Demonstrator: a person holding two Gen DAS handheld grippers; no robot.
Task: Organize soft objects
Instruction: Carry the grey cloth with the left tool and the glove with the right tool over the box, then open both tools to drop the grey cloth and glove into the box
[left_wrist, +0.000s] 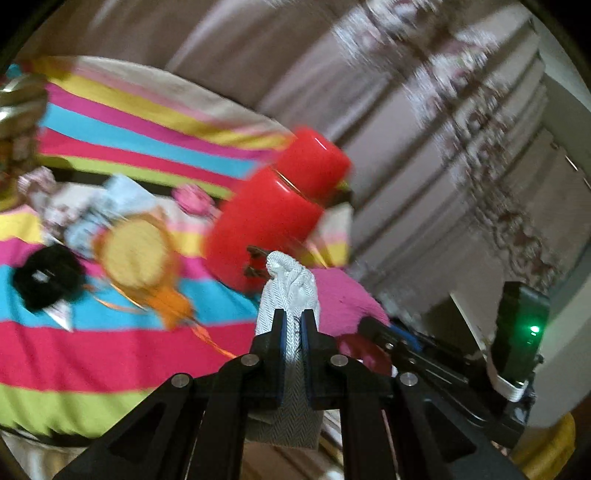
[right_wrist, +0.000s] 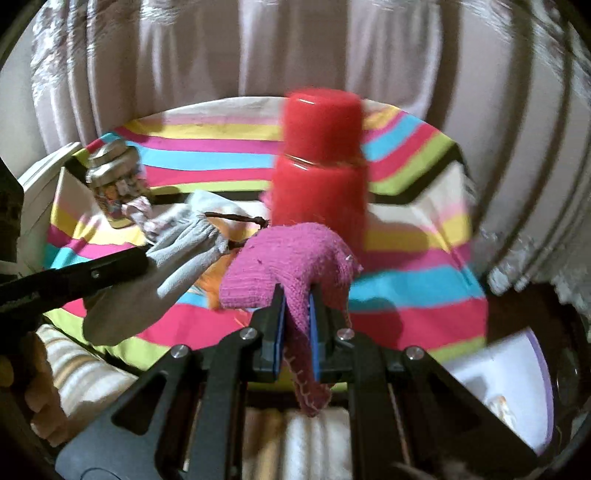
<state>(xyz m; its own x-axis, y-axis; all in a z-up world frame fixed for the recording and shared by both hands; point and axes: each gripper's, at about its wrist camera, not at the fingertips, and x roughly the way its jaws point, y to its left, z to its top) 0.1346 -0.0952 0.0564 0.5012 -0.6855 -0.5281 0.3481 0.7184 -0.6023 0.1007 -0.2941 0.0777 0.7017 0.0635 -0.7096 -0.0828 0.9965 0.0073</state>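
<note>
The left claw (left_wrist: 291, 325) is pinching a pale grey herringbone pouch (left_wrist: 290, 286), its 2 blue-padded fingers (left_wrist: 282, 332) closed tight on the fabric, which is bunching up above the fingertips and hanging down below them. From the right wrist view the same pouch (right_wrist: 184, 243) is showing a gathered drawstring mouth with a dark cord, held above the striped cloth (right_wrist: 424, 280) that is covering the tabletop. The right claw (right_wrist: 297, 314) is gripping a magenta knitted cloth (right_wrist: 291, 258), fingers nearly together on a fold of it, with the rest mounding above the tips and a strip trailing below. Just behind this cloth, 2 red cylinders (right_wrist: 321, 162) are standing stacked 1 on the other on the striped cloth. In the left wrist view the magenta cloth (left_wrist: 343, 295) is sitting just right of the grey pouch, with the right claw's dark frame beside it. Further left on the stripes are lying a black fluffy scrunchie (left_wrist: 46, 278), a round yellow-and-orange item (left_wrist: 135, 254), a small pink round thing (left_wrist: 192, 197) and some pale patterned fabric (left_wrist: 88, 214), all blurred. Pale curtains (right_wrist: 258, 48) are hanging behind.
</note>
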